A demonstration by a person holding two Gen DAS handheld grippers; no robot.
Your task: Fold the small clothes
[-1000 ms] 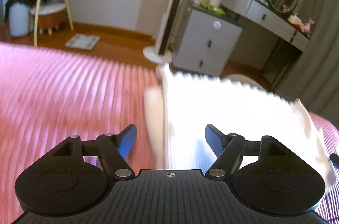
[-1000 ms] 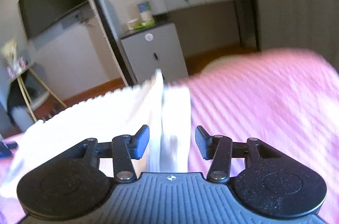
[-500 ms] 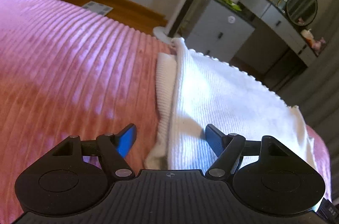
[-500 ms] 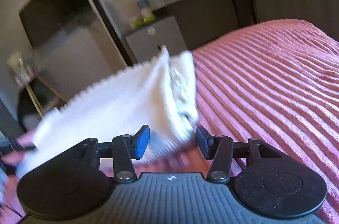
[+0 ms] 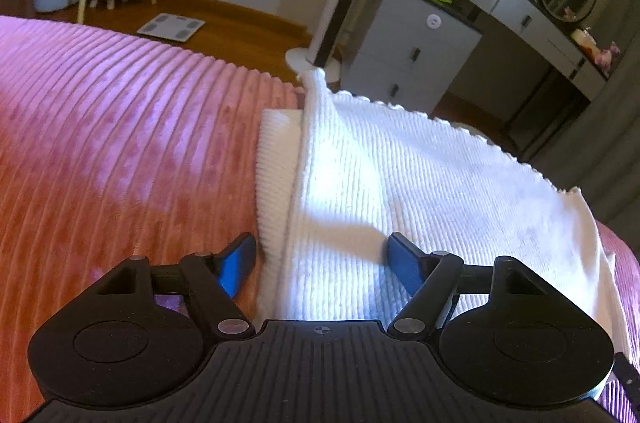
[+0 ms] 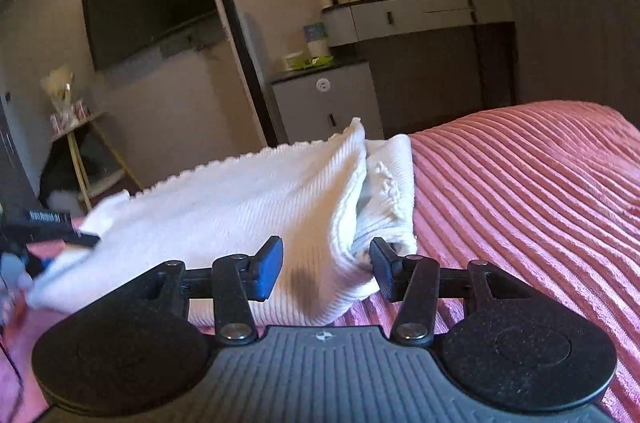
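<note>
A white ribbed garment lies folded on the pink ribbed bedspread, its scalloped hem along the far edge. The left gripper sits at the garment's near left corner with its jaws spread wide, gripping nothing; the cloth lies between its 2 blue-padded fingers. The right gripper is at the near right corner, its jaws also wide around the folded edge without pinching it. A grey cabinet stands far beyond the bed.
</note>
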